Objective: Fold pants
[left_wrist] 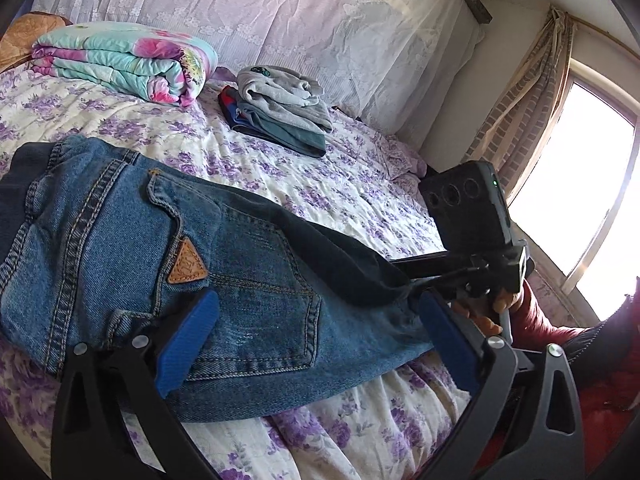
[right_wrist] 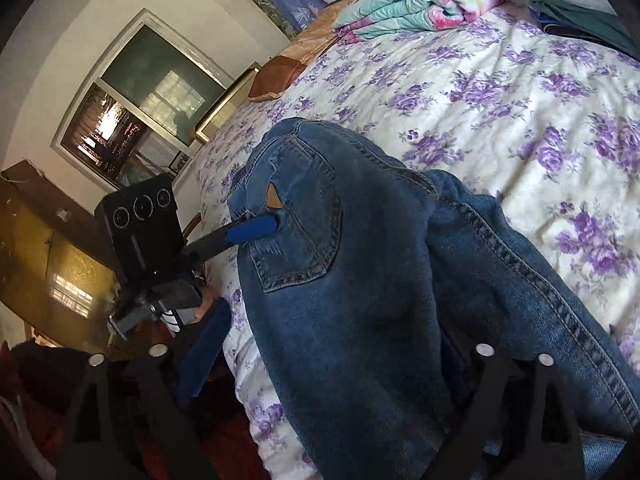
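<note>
Denim, mid-blue and heavy, makes up the pants (left_wrist: 224, 264), which lie as a thick folded bundle near the front edge of the bed (left_wrist: 328, 184), seat side up with a back pocket (left_wrist: 256, 300) and its tan triangular patch (left_wrist: 186, 266) facing us. We judge the fold largely done: the legs appear doubled over the seat, and a darker layer runs across the top towards our right gripper (left_wrist: 424, 276). What seems left is squaring the edges, or perhaps one more fold, and possibly moving the bundle to the stack of folded clothes (left_wrist: 280, 108) farther back on the bed.

Our left gripper (left_wrist: 316, 344) has its fingers (left_wrist: 188, 348) spread wide, one blue pad resting on the pocket and the other just off the bundle's edge; they straddle the denim without pinching it. In the right wrist view our right gripper's fingers (right_wrist: 204, 356) also stand spread wide, the cloth lying between them unclamped, though the far finger is hidden behind the denim.

The denim shows tan double stitching, a coarse twill weave and stiff rounded folds that hold their shape. Under it the bed cover is a soft, quilted cream cotton printed with purple flowers, puckered in places. A rolled floral quilt (left_wrist: 120, 60) sits plump at the head end.
</note>
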Motion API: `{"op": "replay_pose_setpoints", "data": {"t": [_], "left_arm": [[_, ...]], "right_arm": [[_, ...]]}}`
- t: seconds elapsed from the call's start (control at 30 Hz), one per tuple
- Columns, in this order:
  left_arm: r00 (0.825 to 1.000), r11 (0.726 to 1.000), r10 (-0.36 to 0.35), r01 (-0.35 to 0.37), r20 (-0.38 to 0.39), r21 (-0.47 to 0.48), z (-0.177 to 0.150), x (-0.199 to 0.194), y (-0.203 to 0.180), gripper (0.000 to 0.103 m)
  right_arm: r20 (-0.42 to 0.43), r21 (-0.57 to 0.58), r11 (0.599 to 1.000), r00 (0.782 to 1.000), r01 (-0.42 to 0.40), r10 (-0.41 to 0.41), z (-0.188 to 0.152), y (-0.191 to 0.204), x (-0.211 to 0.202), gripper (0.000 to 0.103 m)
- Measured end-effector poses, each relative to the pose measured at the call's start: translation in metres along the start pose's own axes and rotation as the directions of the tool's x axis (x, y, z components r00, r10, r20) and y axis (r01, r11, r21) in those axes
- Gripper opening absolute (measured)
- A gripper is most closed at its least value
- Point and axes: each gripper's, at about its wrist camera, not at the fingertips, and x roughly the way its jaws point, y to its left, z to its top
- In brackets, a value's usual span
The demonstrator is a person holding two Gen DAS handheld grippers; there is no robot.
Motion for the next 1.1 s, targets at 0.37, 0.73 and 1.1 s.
{"op": "replay_pose_setpoints", "data": {"t": [0.37,0.73,1.1], "left_arm": [[1.000,1.000,0.004,-0.004,0.007,0.005,-0.001,-0.002,0.000,0.098],[1.000,1.000,0.000,0.000,0.005,0.001,0.000,-0.001,0.002,0.098],[0.992,0.988,0.125,-0.121,0.033,-0.094,0.022,-0.021,0.002,0.097]], "right_arm": [[0.241,0.386,0.809,0.895,-0.444,0.376,0.069,-0.085,0.023,0.096],[0.342,0.394,0.824,0.898,-0.406,0.279,0.039,-0.120,-0.018,0.070],[0.286,-0.039,0.998,0.957,-0.039,0.049,0.007,-0.014,-0.039,0.070]]}}
